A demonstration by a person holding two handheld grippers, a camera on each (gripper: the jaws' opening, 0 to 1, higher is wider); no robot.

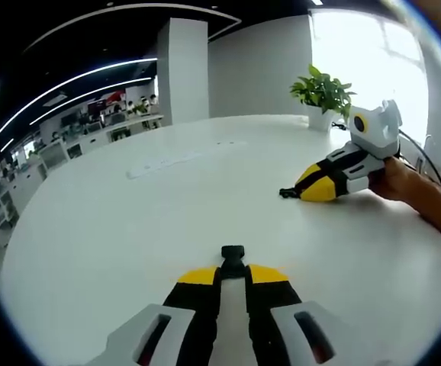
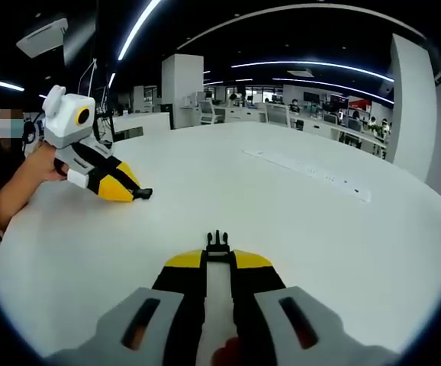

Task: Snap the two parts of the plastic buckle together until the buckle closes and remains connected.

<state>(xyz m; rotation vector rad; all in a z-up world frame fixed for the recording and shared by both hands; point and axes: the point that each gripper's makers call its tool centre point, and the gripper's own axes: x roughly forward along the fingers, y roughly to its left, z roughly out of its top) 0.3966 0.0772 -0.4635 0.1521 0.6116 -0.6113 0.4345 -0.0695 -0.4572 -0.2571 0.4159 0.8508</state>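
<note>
- In the left gripper view, the left gripper [image 1: 233,268] has its yellow-tipped jaws drawn narrow, pinching the socket half of the black buckle [image 1: 233,258], which sticks out just past the tips over the white table [image 1: 114,252].
- In the right gripper view, the right gripper [image 2: 218,259] is likewise closed narrow on the pronged half of the buckle [image 2: 217,245], prongs pointing away from the camera.
- The two halves are well apart, each held low over the table.
- In the left gripper view the right gripper sits at the far right with a hand [image 1: 403,181] behind it, the black part poking from its tips.
- In the right gripper view the left gripper lies far left.
- A potted plant [image 1: 323,93] stands at the table's far edge.
- A white power strip [image 2: 308,172] lies across the far middle of the table.
</note>
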